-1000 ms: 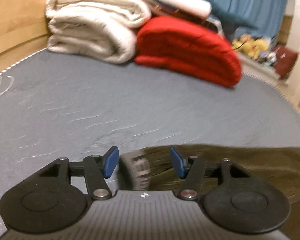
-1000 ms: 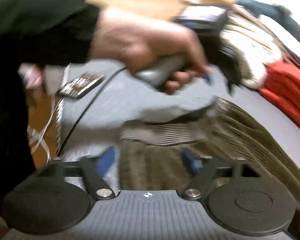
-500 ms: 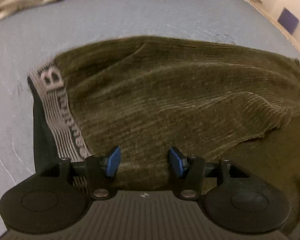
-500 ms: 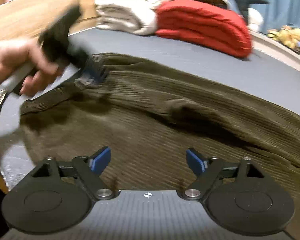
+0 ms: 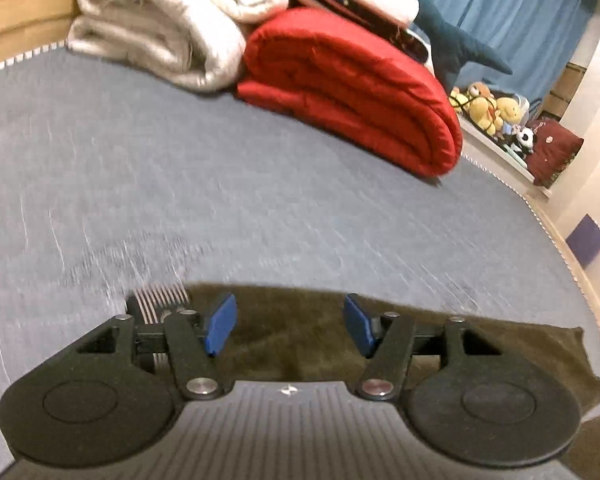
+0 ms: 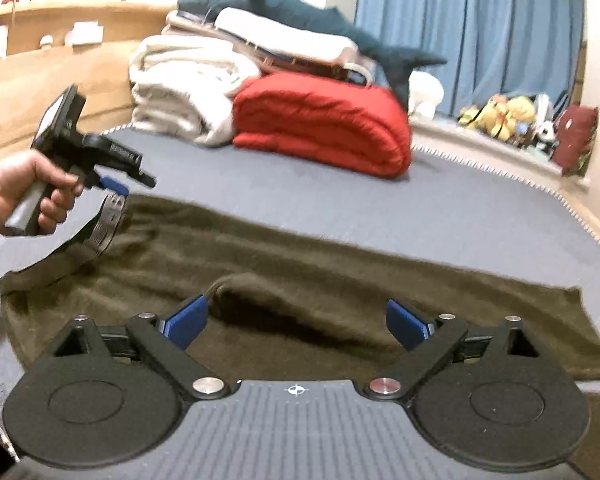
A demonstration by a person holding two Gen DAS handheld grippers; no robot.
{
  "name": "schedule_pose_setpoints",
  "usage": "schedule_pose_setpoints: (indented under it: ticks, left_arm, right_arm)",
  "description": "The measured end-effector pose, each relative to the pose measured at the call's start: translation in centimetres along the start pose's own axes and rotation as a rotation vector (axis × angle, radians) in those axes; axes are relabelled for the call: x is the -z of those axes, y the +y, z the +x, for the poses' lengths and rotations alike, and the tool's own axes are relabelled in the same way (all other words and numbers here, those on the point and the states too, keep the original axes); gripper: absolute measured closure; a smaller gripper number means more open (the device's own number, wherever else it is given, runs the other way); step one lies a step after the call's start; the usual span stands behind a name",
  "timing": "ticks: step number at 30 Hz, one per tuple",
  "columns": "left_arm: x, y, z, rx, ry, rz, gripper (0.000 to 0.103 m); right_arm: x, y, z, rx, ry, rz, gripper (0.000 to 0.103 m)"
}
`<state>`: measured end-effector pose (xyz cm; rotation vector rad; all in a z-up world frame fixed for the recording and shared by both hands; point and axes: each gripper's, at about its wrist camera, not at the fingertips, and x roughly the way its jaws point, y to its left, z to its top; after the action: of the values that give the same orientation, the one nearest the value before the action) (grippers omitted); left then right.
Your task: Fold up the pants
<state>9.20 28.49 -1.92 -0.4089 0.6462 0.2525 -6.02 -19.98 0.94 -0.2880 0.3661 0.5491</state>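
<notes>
Olive-brown corduroy pants (image 6: 300, 276) lie stretched across the grey bed, legs running to the right. Their striped waistband (image 6: 106, 220) at the left is lifted off the bed under the left gripper's fingertips (image 6: 114, 185). In the left wrist view my left gripper (image 5: 287, 327) has its blue pads apart above the pants (image 5: 288, 344), the waistband (image 5: 160, 300) by the left finger. My right gripper (image 6: 298, 322) is open wide and empty over the middle of the pants, above a raised fold (image 6: 260, 292).
A folded red quilt (image 6: 324, 120) and a cream blanket (image 6: 180, 88) with a pillow and a blue plush shark on top are stacked at the bed's far end. The grey bed sheet (image 5: 220, 184) lies between them and the pants. Stuffed toys (image 6: 508, 116) sit by the blue curtain.
The left gripper has lifted and tilted up from looking down on the pants to looking across the bed. The right gripper has pulled back and risen over the pants' middle.
</notes>
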Motion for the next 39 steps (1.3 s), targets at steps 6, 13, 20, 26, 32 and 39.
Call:
schedule_pose_setpoints:
  ticks: [6, 13, 20, 26, 32, 39]
  left_arm:
    - [-0.3, -0.3, 2.8, -0.021, -0.041, 0.189, 0.024]
    - [0.6, -1.7, 7.3, -0.019, 0.004, 0.326, 0.012]
    - [2.5, -3.4, 10.4, -0.028, 0.059, 0.497, 0.03]
    - [2.8, -4.7, 9.3, -0.036, 0.066, 0.57, 0.089]
    - [3.4, -6.7, 3.2, -0.02, 0.013, 0.645, 0.093]
    - [9.0, -9.3, -9.3, 0.149, 0.021, 0.871, 0.094]
  right_arm:
    - [-0.4, -2.1, 0.1, 0.035, -0.037, 0.017, 0.004]
    - [-0.8, -4.3, 0.7, 0.007, -0.02, 0.103, 0.004]
    - [-0.1, -5.9, 1.9, 0.054, 0.055, 0.165, 0.004]
    - [0.5, -7.4, 1.9, 0.079, 0.097, 0.239, 0.004]
    - [1.5, -11.2, 1.4, 0.162, 0.111, 0.329, 0.008]
    - [3.8, -17.7, 1.1, 0.264, 0.133, 0.528, 0.067]
